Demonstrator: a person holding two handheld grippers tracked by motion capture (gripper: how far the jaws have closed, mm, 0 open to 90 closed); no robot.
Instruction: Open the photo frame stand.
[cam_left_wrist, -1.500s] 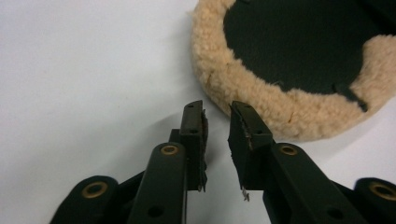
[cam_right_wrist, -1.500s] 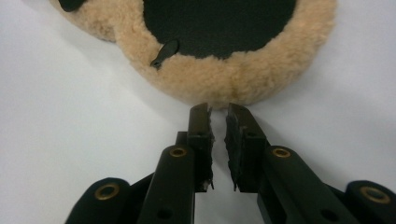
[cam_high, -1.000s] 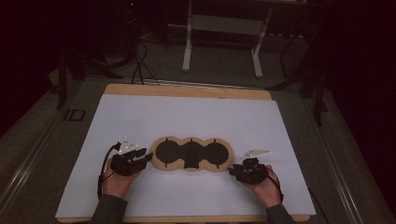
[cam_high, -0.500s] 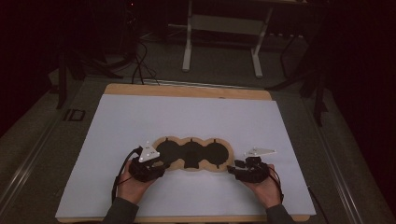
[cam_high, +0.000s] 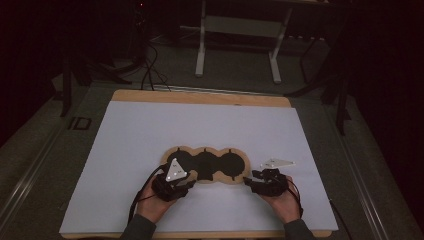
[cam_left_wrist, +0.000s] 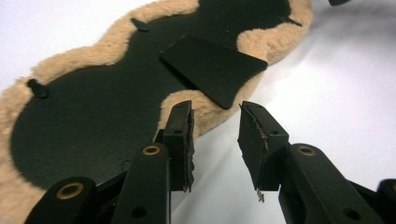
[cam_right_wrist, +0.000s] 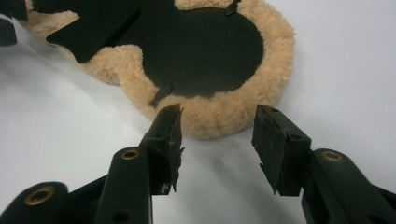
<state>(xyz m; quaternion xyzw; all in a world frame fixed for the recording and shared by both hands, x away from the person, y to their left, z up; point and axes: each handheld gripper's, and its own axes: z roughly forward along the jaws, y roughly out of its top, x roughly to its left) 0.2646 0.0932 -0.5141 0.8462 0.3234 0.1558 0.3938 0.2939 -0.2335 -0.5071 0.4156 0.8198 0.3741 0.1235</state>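
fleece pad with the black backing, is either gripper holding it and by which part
Nothing is held. The left gripper stands open at the fleece pad's near edge, and the right gripper stands open just short of its rounded end; no pads press on it.

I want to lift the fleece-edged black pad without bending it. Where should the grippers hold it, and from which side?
Probably by the tan fleece rim at both ends of the pad: the left gripper from the left end, the right gripper from the right. The pad lies flat and long, three joined lobes, so a single grip would likely let it sag. Both grippers stand open at the rim, touching nothing.
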